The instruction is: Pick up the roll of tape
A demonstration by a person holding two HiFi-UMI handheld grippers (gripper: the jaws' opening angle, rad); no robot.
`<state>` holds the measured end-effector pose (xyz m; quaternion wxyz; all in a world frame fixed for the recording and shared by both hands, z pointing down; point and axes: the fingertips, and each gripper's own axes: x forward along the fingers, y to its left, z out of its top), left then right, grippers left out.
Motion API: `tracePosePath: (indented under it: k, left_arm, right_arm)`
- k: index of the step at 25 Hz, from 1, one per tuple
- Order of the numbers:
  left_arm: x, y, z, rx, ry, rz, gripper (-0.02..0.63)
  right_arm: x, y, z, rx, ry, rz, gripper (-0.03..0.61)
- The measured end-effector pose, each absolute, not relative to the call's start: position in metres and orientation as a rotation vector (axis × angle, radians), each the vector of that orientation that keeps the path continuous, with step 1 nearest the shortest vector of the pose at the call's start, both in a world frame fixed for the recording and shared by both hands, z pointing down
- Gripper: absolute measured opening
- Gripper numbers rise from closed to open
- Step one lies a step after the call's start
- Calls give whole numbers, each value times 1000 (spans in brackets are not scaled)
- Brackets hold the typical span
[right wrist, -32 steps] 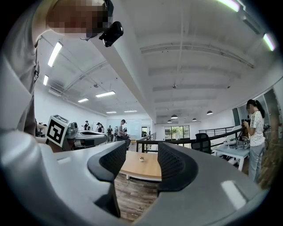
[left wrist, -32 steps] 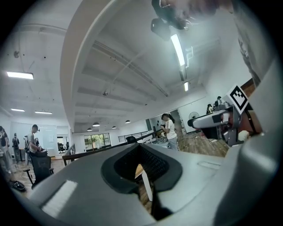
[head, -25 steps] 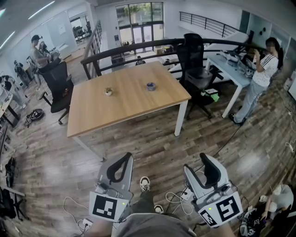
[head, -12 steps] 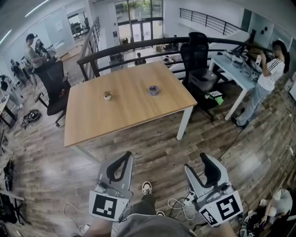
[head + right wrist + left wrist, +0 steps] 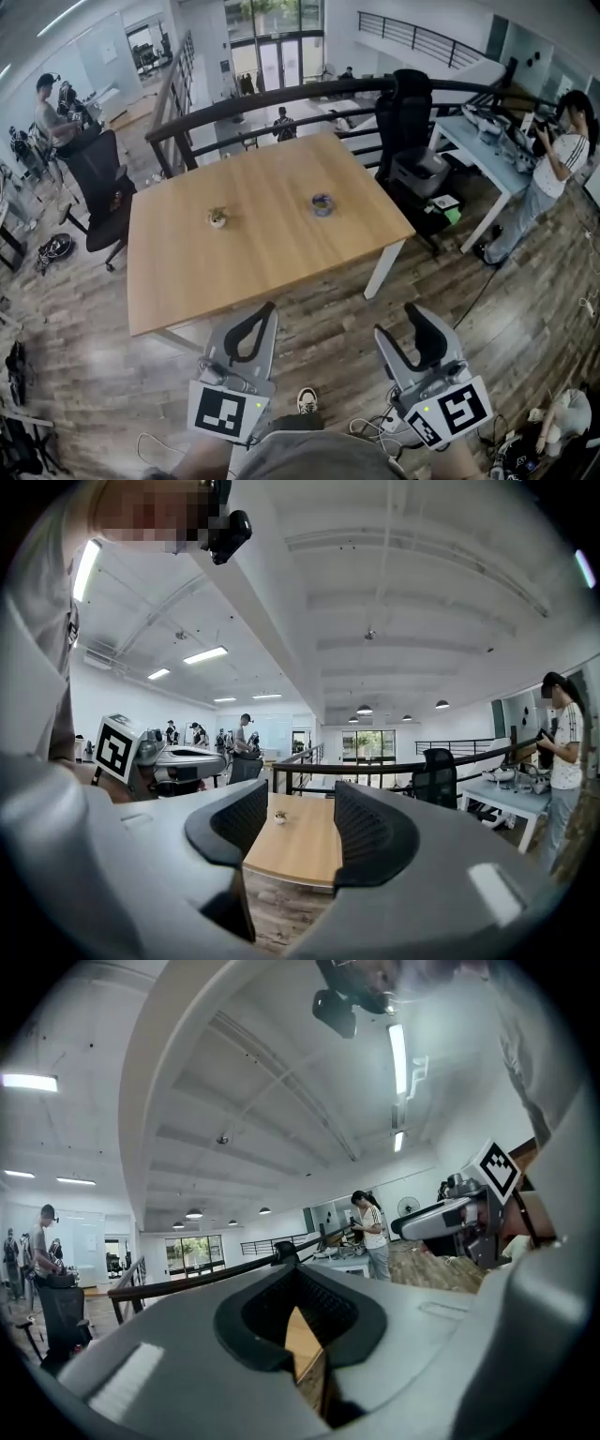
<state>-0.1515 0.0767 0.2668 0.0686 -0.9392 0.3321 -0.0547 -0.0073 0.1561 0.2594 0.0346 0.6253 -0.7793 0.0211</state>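
Note:
The roll of tape (image 5: pixel 322 203), small and bluish, lies flat on the wooden table (image 5: pixel 187 281), right of its middle. Both grippers hang low over the plank floor, well short of the table's near edge. My left gripper (image 5: pixel 265 310) has its curved black jaws meeting at the tips with nothing between them. In the left gripper view this gripper (image 5: pixel 298 1274) shows only a sliver of table through the ring of its pads. My right gripper (image 5: pixel 413 315) stands open and empty. The right gripper view frames the table (image 5: pixel 300 855) between this gripper's (image 5: pixel 300 803) jaws; the tape is not seen there.
A tiny potted plant (image 5: pixel 217 218) stands left of the tape. Black office chairs (image 5: pixel 101 178) (image 5: pixel 412 122) flank the table, with a dark railing (image 5: pixel 281 98) behind. A person (image 5: pixel 562 155) stands at a pale desk (image 5: pixel 487 155) on the right. Cables and my shoe (image 5: pixel 306 400) are on the floor.
The table has come nearer and lower in the head view, so I have moved toward it. Both grippers keep their place and jaw state.

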Motion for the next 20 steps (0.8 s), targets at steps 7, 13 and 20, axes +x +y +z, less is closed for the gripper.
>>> tracePosePath:
  k: [7,13,20]
  left_arm:
    - [-155,7,265,-2842,993,-142,1]
    - [-144,-38,274,-2851,997,-144,1]
    - [-103,-94,283,-2829,1010,-178,2]
  right_arm:
    - [-11,84,257,1917,-2378,67,207]
    - [4,37,270,1907,-2360,77,207]
    - [46,-28,286,1866,-2383,95,207]
